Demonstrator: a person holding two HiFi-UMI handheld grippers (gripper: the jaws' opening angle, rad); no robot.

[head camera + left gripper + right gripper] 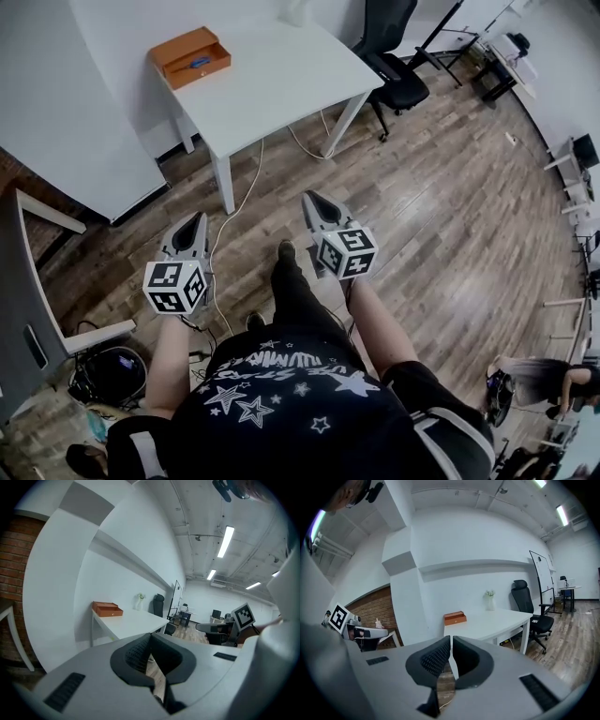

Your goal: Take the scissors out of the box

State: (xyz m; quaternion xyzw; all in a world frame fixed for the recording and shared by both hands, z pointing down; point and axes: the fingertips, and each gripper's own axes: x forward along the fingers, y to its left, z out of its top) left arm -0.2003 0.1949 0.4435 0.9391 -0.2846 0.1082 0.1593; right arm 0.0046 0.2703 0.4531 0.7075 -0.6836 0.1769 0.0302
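An orange box [191, 55] stands open on the far left corner of a white table [281, 80]; something blue lies inside it, too small to tell whether it is the scissors. The same box [107, 609] shows far ahead in the left gripper view and, as the box [455, 618], in the right gripper view. My left gripper [195, 223] and right gripper [311, 200] hang over the wooden floor, well short of the table, both pointing toward it. Both are shut with their jaw tips together and nothing held.
A black office chair [389, 56] stands at the table's right end. White cables [246, 192] trail across the floor under the table. A white wall panel [66, 112] and a frame [28, 281] lie to the left. Another person [548, 380] is at the lower right.
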